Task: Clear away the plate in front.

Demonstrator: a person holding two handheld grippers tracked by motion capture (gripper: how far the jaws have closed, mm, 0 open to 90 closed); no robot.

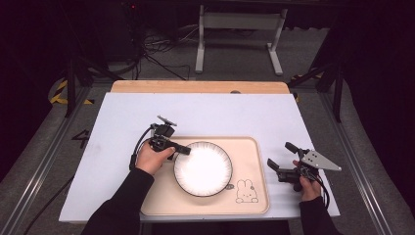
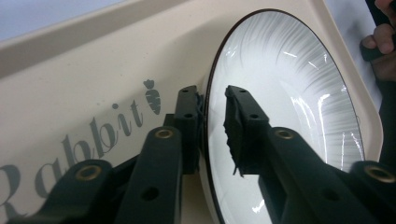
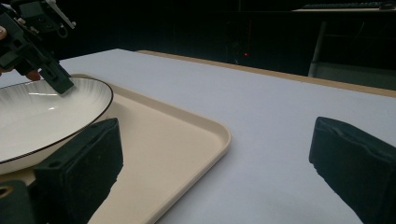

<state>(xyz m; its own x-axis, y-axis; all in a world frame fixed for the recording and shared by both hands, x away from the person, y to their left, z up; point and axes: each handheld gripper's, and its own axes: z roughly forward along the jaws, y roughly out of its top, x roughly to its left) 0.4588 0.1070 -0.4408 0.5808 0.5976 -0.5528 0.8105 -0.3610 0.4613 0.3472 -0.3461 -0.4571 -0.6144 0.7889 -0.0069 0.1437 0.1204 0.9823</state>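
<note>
A white plate (image 1: 203, 169) with a dark rim and fine grey streaks lies on a beige tray (image 1: 254, 147). My left gripper (image 1: 188, 151) is at the plate's upper left edge. In the left gripper view its jaws straddle the rim of the plate (image 2: 289, 93): one jaw lies outside against the rim, the other stands over the inner surface with a gap, so the left gripper (image 2: 210, 93) is open. My right gripper (image 1: 278, 153) is held just right of the tray over the table, jaws wide open with nothing between them (image 3: 215, 128). From there the plate (image 3: 42, 112) and the tray (image 3: 187, 135) lie to its left.
The tray bears a rabbit drawing (image 1: 246, 192) at its near right corner and the word "Rabbit" (image 2: 74, 140). The pale blue table top (image 1: 195, 112) extends beyond the tray to a wooden strip (image 1: 195, 87). A metal stand (image 1: 240, 29) and cables (image 1: 161, 54) are on the floor behind.
</note>
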